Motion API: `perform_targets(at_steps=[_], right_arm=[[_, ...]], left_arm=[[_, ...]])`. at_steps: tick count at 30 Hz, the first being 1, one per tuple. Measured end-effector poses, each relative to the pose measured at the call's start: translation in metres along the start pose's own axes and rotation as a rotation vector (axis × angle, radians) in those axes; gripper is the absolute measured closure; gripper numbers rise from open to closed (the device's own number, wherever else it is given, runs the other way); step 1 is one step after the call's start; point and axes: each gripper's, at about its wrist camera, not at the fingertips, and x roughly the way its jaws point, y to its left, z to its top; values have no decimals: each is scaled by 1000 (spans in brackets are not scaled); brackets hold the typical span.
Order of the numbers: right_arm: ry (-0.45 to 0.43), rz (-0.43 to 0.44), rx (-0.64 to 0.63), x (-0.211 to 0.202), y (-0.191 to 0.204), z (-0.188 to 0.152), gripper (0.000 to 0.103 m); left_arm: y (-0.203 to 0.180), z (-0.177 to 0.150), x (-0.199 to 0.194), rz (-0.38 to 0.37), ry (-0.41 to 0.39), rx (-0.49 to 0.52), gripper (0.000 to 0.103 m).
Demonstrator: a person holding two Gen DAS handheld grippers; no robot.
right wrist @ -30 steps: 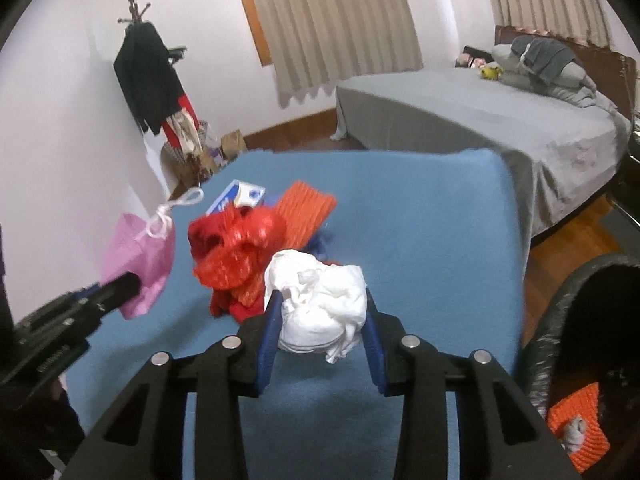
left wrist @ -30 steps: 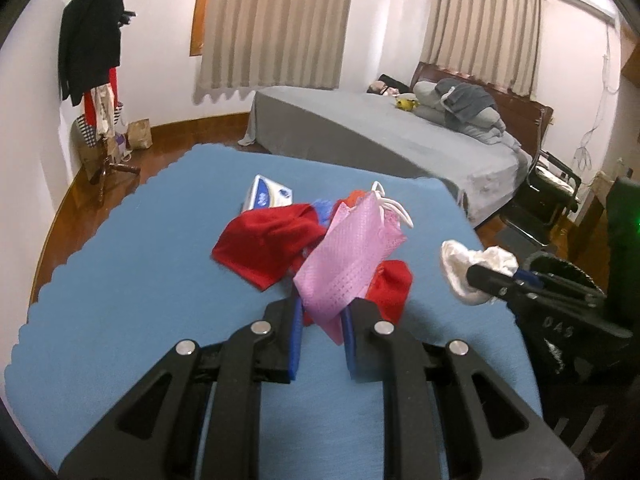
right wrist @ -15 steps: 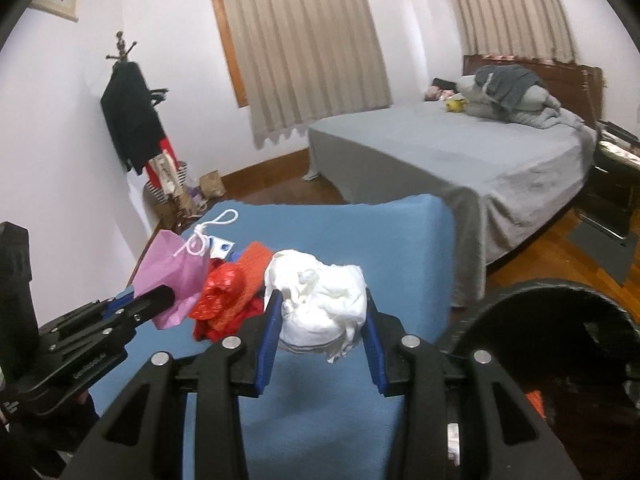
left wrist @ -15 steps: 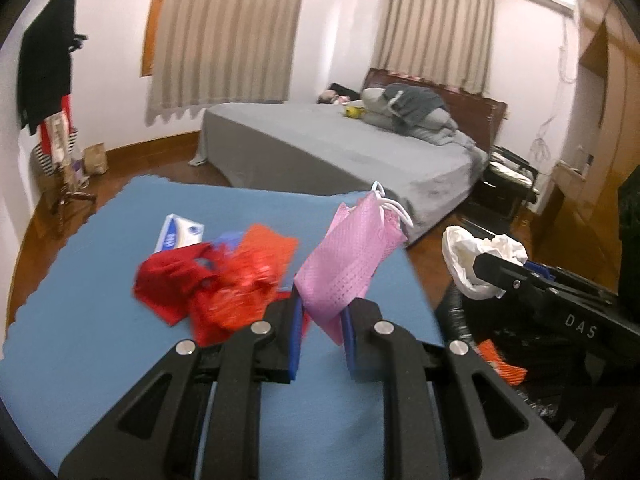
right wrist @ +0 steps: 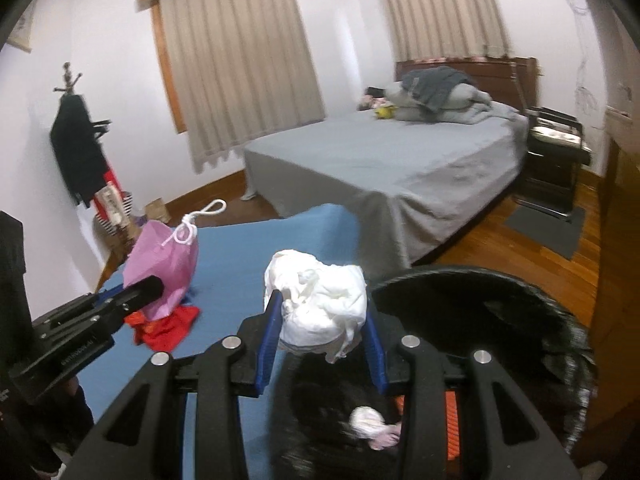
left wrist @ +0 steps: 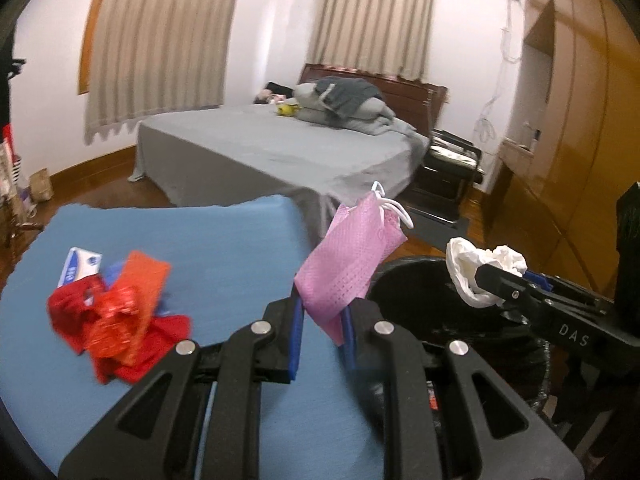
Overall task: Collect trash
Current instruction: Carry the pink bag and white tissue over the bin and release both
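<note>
Left claw (left wrist: 320,316): clamped narrow on a pink mask (left wrist: 348,264), which stands up from its tips, just left of the bin's rim.
Tabletop (left wrist: 224,236): left of that claw, a loose heap of red and orange scraps (left wrist: 116,312) with a small blue-and-white packet (left wrist: 78,266) behind it, not yet collected.
Right claw (right wrist: 322,344): holding a crumpled white wad (right wrist: 320,300), poised over the black bin (right wrist: 500,312).
Progress: the bin already holds an orange piece and a pale crumpled wad; two items await dropping.
Unclear: most of the bin's inside is dark and blurred.
</note>
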Motion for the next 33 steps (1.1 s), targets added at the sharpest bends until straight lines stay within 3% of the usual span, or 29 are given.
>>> perform_targets(at_steps=[9, 18, 20, 24, 30, 33], right_arm=[[6, -117, 56, -15, -55, -10, 65], [18, -186, 99, -16, -92, -19, 65], [22, -194, 102, -15, -98, -21, 62], [32, -217, 113, -13, -105, -26, 57], [29, -242, 129, -16, -110, -29, 40], [21, -249, 130, -18, -108, -29, 20]], left_arm=[[-54, 4, 35, -111, 33, 60, 87], [-86, -5, 72, -164, 95, 64, 87], [-92, -7, 79, -182, 107, 67, 82], [-93, -10, 83, -205, 121, 65, 61], [-86, -16, 82, -201, 132, 56, 52], [-77, -13, 76, -181, 122, 53, 47]])
